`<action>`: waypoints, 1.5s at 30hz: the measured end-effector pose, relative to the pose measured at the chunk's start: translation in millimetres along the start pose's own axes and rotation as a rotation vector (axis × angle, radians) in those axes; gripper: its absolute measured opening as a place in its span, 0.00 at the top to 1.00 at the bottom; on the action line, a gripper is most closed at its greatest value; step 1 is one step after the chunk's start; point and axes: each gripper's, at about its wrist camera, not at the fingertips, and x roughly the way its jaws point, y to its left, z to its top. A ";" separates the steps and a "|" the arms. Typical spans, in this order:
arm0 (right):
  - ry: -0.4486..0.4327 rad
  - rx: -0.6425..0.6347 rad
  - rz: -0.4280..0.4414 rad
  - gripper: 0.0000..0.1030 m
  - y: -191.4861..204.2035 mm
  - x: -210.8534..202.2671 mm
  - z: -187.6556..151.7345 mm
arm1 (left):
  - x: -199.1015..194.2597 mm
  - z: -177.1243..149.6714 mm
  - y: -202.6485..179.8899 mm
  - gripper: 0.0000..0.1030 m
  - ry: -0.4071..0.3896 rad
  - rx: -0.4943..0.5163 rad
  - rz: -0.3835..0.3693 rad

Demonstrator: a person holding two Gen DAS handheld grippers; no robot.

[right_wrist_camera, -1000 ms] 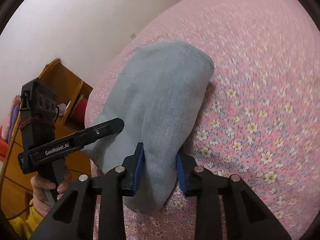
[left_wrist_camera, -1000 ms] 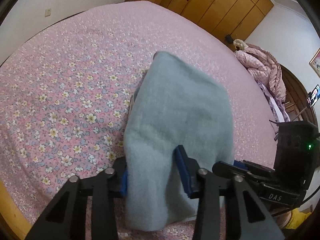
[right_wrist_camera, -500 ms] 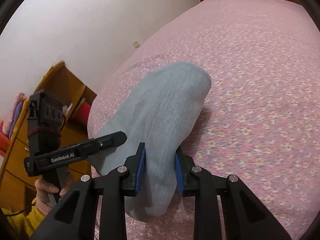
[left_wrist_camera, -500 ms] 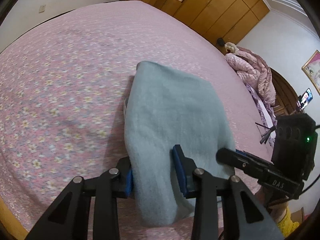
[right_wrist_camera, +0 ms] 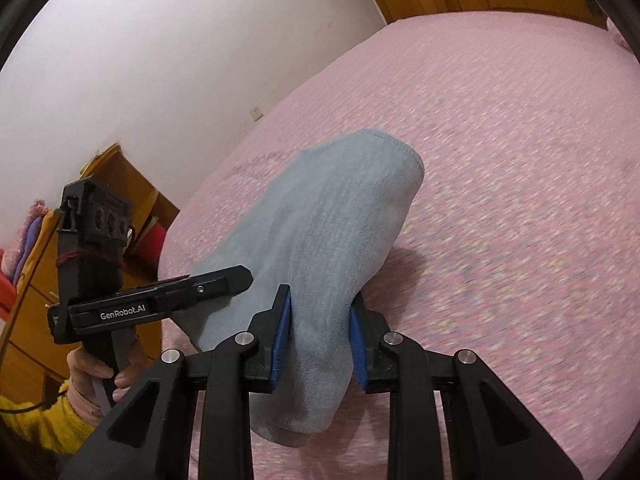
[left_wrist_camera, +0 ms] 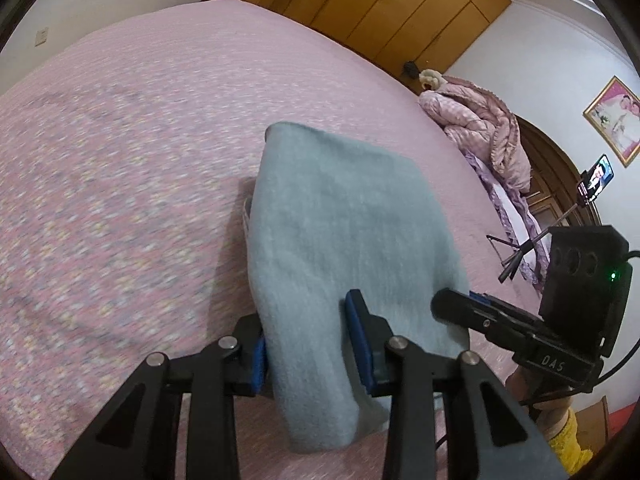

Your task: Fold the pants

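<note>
Pants (left_wrist_camera: pixel 344 240) now lifted higher off bed (left_wrist_camera: pixel 120 140); left tongs (left_wrist_camera: pixel 310 344) and right tongs (right_wrist_camera: pixel 320 340) clamped on pants; thick bunched fleece probably slips out unevenly.

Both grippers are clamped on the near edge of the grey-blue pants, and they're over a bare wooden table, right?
Not the table. The left gripper and right gripper are each shut on the near edge of the grey-blue pants, but beneath them is a bed with a pink floral cover, as the left wrist view shows. The wood visible belongs to wardrobes at the far wall.
</note>
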 end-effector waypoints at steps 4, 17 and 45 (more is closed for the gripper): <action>-0.035 -0.015 -0.023 0.73 -23.1 -19.0 6.8 | 20.1 12.0 -24.2 0.66 -0.007 0.006 -0.021; -0.016 0.017 -0.276 0.66 -80.6 0.5 -30.1 | 101.4 13.7 -60.0 0.60 0.049 0.134 0.104; -0.012 0.070 -0.344 0.61 -28.6 -68.4 -112.8 | 50.1 -27.6 -43.0 0.45 0.044 0.193 0.224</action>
